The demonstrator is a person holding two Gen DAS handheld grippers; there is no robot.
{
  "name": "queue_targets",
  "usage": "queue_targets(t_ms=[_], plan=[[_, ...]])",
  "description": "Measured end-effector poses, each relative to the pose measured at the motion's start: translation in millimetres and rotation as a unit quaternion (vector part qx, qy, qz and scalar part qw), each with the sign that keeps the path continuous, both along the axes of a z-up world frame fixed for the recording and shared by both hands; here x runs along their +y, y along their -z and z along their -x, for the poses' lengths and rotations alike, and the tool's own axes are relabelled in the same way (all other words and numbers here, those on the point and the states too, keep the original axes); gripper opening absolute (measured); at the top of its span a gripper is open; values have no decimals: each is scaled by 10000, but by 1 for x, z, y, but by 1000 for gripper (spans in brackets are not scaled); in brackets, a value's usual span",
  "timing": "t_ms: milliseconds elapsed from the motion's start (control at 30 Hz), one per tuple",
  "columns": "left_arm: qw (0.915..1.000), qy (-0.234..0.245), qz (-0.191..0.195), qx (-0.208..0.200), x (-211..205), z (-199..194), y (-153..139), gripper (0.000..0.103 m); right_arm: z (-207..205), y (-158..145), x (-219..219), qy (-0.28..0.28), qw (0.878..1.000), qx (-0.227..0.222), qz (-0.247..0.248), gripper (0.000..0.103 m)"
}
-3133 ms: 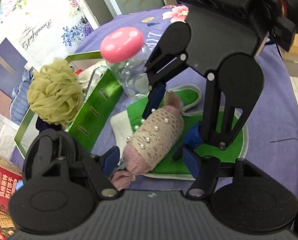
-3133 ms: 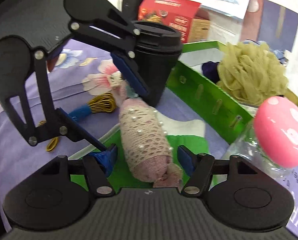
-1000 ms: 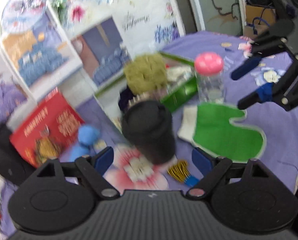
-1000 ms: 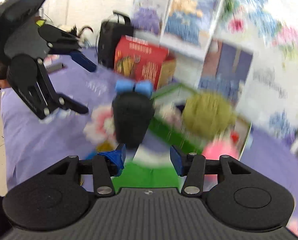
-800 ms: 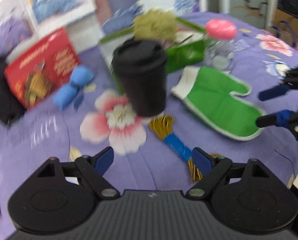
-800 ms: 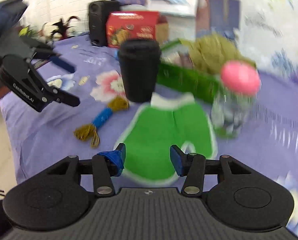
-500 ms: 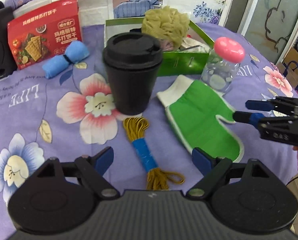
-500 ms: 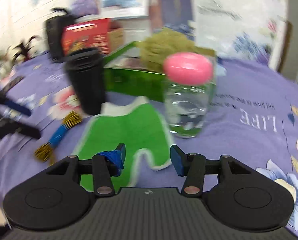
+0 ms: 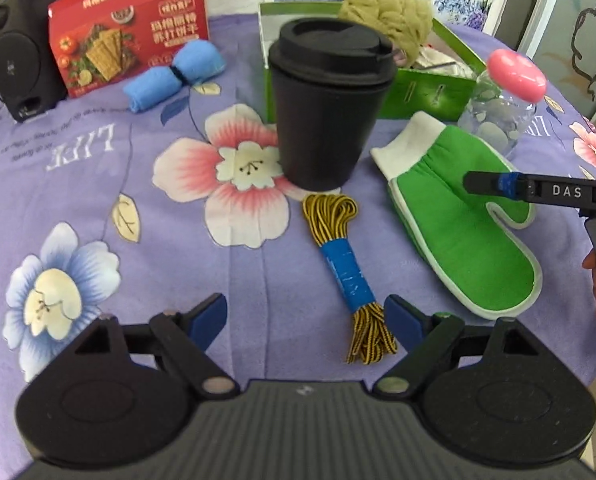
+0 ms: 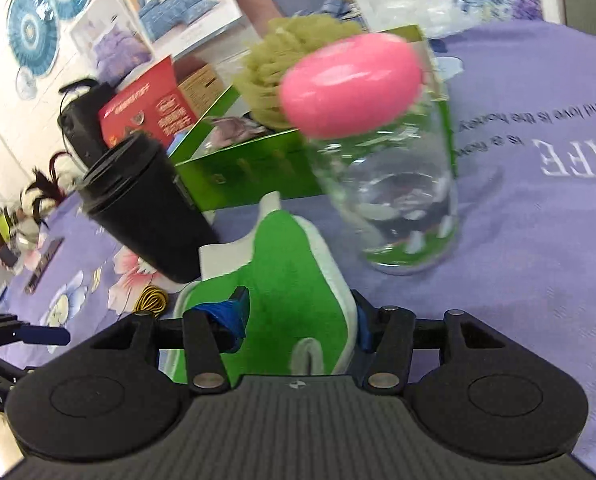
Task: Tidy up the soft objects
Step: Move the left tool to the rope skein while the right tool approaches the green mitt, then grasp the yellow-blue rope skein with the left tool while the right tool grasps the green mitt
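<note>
A green bath mitt (image 9: pixel 463 216) with a white cuff lies flat on the purple floral cloth; it also shows in the right wrist view (image 10: pixel 286 280). My right gripper (image 10: pixel 299 318) is open, its fingers low over the mitt's thumb end; it reaches in from the right in the left wrist view (image 9: pixel 493 184). My left gripper (image 9: pixel 305 316) is open and empty, above the near end of a yellow-black cord bundle (image 9: pixel 343 264) wrapped in blue tape. A blue rolled cloth (image 9: pixel 174 74) lies at the back left. A green box (image 9: pixel 421 92) holds an olive mesh pouf (image 9: pixel 387 20).
A black lidded cup (image 9: pixel 327 108) stands mid-table between cord and box. A clear jar with a pink lid (image 10: pixel 373 148) stands right of the mitt. A red cracker box (image 9: pixel 128 28) and a black speaker (image 9: pixel 14 52) stand at the back left.
Both grippers pulled back from the pink lace roll, which is out of sight now. The left swung round to face the table; the right came down low over the green mitt.
</note>
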State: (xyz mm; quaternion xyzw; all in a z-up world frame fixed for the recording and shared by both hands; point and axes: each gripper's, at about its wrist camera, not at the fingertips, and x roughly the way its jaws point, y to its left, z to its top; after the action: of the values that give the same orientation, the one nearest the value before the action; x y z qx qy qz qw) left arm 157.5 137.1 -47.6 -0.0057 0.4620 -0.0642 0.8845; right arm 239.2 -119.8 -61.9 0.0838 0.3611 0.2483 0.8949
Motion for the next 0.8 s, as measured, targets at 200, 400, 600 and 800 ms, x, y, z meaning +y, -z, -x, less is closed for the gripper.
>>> queue_targets(t_ms=[200,400,600,800], plan=[[9999,-35,-23,152,-17,-18,12,88,5,-4,33,-315,9965,-228,736,39],[9991,-11,-327,259,-27,-30,25,88,8,5,54,-607,9879,-358,1382,42],[9986,37,-487,198,-32,-27,26,88,13,14,57,-525,9859,-616,1464,49],[9986,-62,-486,199,-33,-28,28,90,12,8,67,-429,9847,-471,1620,52]])
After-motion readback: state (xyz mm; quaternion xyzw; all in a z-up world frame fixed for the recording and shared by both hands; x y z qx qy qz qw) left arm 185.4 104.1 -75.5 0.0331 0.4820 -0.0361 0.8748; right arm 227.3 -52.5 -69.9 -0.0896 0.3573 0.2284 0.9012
